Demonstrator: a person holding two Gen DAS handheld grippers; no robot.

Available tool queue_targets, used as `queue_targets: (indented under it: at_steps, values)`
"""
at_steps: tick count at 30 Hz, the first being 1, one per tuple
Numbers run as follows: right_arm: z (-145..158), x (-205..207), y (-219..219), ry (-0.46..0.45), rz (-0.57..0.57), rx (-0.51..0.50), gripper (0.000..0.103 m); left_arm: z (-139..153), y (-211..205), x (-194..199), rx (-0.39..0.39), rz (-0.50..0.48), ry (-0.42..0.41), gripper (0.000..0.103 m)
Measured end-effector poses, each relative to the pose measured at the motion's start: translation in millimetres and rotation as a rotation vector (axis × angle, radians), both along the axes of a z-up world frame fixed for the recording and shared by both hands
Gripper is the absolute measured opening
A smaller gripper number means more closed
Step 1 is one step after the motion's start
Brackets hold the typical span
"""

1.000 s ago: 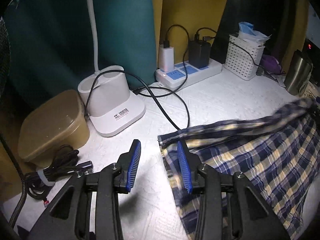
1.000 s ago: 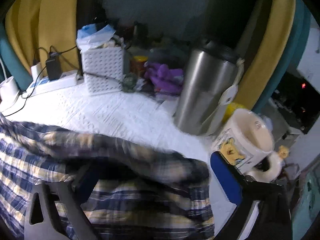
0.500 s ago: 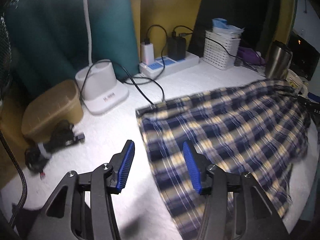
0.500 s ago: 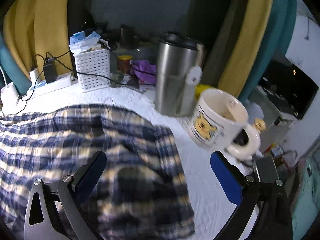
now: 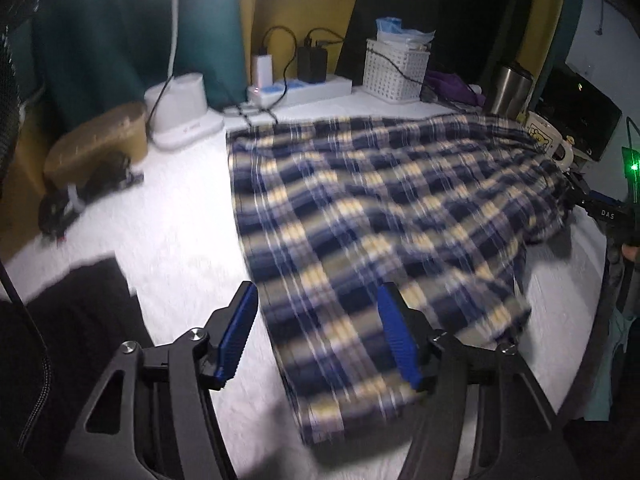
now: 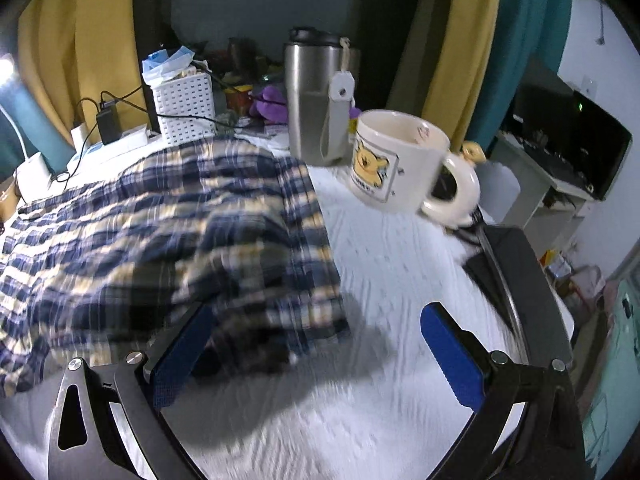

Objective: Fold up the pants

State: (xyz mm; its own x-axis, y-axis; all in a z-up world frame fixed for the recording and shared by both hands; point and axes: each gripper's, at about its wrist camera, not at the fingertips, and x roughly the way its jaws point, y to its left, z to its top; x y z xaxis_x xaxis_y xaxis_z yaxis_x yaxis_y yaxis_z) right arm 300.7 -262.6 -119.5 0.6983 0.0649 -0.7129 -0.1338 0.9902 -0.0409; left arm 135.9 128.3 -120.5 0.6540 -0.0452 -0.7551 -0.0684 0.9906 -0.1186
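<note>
Both grippers, left gripper [image 5: 316, 336] opening, right gripper [image 6: 316, 356] spread, gripped nothing; plaid pants [image 5: 380, 216] beside bear mug [image 6: 394, 162] risked toppling it

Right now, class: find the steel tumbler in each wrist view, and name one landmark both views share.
Left wrist view: the steel tumbler stands small at the upper right, behind the far edge of the plaid pants.
Right wrist view: it stands large at top centre, just left of the bear mug.
Shared landmark: the white lattice basket.

"DAS" (white letters) on right gripper [image 5: 608, 214].
</note>
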Motion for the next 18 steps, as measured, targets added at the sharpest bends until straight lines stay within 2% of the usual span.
queue_targets:
  at_steps: [8,10,14,15,16,17,18]
  values:
    - [-6,-4,-19,0.023,-0.012,0.132,0.101,-25,0,-23,-0.073,0.028,0.076,0.063]
    - [-8,-1,-21,0.028,-0.016,0.162,0.094,-29,-2,-23,-0.086,0.026,0.076,0.063]
    - [-16,9,-24,0.066,0.008,0.271,0.078,-30,-8,-21,-0.056,0.027,0.050,0.062]
    - [-19,12,-23,0.073,0.017,0.295,0.077,-30,-10,-20,-0.051,0.024,0.042,0.057]
    - [-24,17,-22,0.089,0.022,0.322,0.076,-31,-12,-20,-0.035,0.017,0.031,0.046]
    - [-29,21,-20,0.108,0.022,0.349,0.074,-31,-15,-18,-0.014,0.019,0.024,0.040]
    - [-29,21,-19,0.093,0.022,0.349,0.071,-31,-16,-17,0.005,0.019,0.021,0.029]
